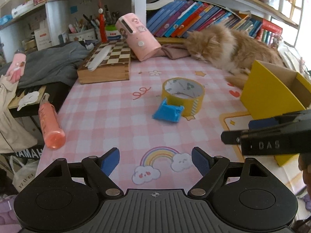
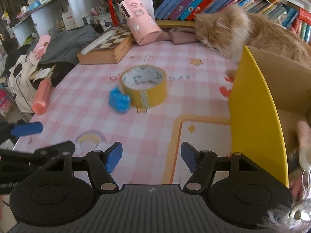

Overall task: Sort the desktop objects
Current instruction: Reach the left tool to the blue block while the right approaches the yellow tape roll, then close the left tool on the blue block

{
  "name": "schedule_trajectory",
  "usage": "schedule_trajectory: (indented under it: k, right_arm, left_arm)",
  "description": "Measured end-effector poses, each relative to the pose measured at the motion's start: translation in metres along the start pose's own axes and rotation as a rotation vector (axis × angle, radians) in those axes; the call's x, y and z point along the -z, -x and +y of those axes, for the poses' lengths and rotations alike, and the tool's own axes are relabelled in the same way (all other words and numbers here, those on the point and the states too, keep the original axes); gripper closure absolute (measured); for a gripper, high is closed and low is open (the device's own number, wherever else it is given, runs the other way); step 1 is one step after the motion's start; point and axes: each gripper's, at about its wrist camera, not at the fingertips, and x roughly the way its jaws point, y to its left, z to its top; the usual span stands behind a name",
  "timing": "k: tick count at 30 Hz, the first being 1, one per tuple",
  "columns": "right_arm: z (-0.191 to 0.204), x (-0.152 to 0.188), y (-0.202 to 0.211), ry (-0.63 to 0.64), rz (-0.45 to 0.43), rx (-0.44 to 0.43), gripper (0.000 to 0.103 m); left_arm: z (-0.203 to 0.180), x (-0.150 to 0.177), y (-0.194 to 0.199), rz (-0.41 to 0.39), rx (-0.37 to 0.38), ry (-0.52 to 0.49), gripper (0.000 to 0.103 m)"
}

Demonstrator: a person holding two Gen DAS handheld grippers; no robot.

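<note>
A yellow tape roll [image 1: 183, 95] [image 2: 144, 86] lies flat mid-desk on the pink checked mat [image 1: 108, 116]. A small blue plastic piece [image 1: 168, 113] [image 2: 119, 101] rests against its near side. An orange tube [image 1: 51, 125] [image 2: 41, 98] lies at the desk's left edge. A yellow cardboard box [image 1: 270, 95] [image 2: 256, 120] stands open at the right. My left gripper [image 1: 155, 161] is open and empty, low over the mat near the front edge. My right gripper [image 2: 151, 158] is open and empty beside the box; it also shows in the left wrist view [image 1: 272, 136].
An orange cat [image 1: 229, 46] [image 2: 233, 31] lies at the back right, behind the box. A wooden chessboard box [image 1: 106, 64], a tilted pink canister [image 1: 137, 36], grey clothing [image 1: 48, 62] and a row of books [image 1: 194, 19] crowd the back and left.
</note>
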Motion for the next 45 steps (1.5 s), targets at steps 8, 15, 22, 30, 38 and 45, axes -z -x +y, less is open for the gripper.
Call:
schedule_trajectory:
  k: [8, 15, 22, 30, 38, 45]
  right_arm:
    - [-0.017, -0.034, -0.03, -0.01, 0.0, -0.001, 0.037]
    - [-0.025, -0.055, -0.038, -0.007, -0.016, -0.005, 0.035]
    - [-0.034, -0.064, -0.046, -0.022, -0.012, -0.006, 0.034]
    - [-0.034, -0.073, -0.053, -0.011, -0.01, -0.016, 0.034]
    - [-0.027, -0.081, -0.059, -0.009, -0.007, -0.043, 0.031]
    - [-0.014, -0.087, -0.072, 0.025, 0.016, -0.073, 0.028]
  left_arm:
    - [0.0, -0.015, -0.03, 0.029, -0.009, -0.003, 0.019]
    - [-0.004, -0.036, -0.058, 0.031, 0.011, -0.042, 0.019]
    - [-0.012, -0.047, -0.08, 0.038, 0.036, -0.087, 0.019]
    - [-0.015, -0.056, -0.097, 0.038, 0.045, -0.104, 0.021]
    - [-0.02, -0.057, -0.119, 0.084, 0.061, -0.14, 0.042]
    - [-0.019, -0.055, -0.118, 0.068, 0.074, -0.14, 0.059]
